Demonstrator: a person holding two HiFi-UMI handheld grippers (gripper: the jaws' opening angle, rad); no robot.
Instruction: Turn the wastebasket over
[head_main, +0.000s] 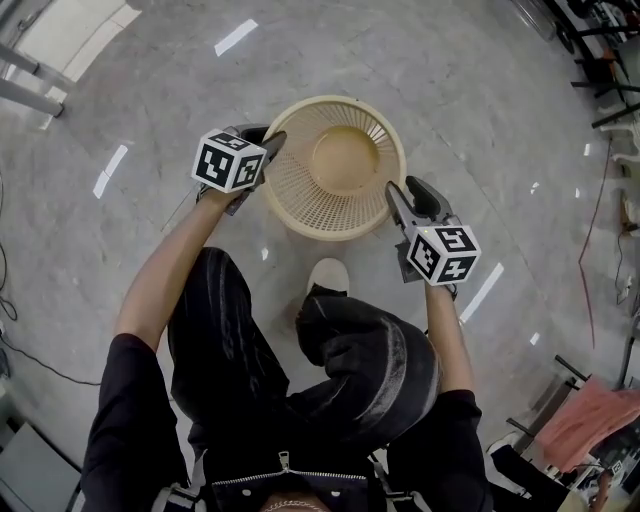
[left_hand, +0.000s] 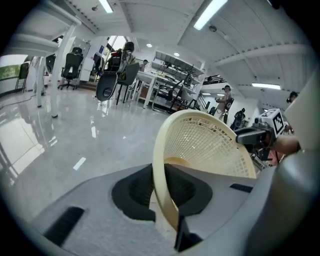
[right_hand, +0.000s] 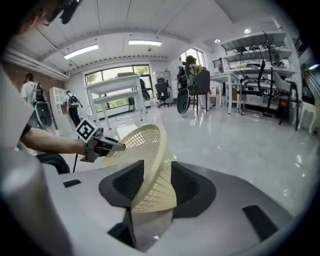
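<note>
My left tool (head_main: 270, 145) is clamping the wastebasket (head_main: 335, 165) rim at nine o'clock. My right tool (head_main: 400, 190) is gripping it at four o'clock.

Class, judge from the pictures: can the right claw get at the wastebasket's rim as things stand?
Probably yes: the right claw grips the wastebasket at its rim, with nothing in the way.

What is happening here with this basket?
A person holds a gripper in each hand. The left gripper and the right gripper are each clamped on the rim of a cream mesh basket, on opposite sides. The basket's mouth faces up; it is not yet turned over.
</note>
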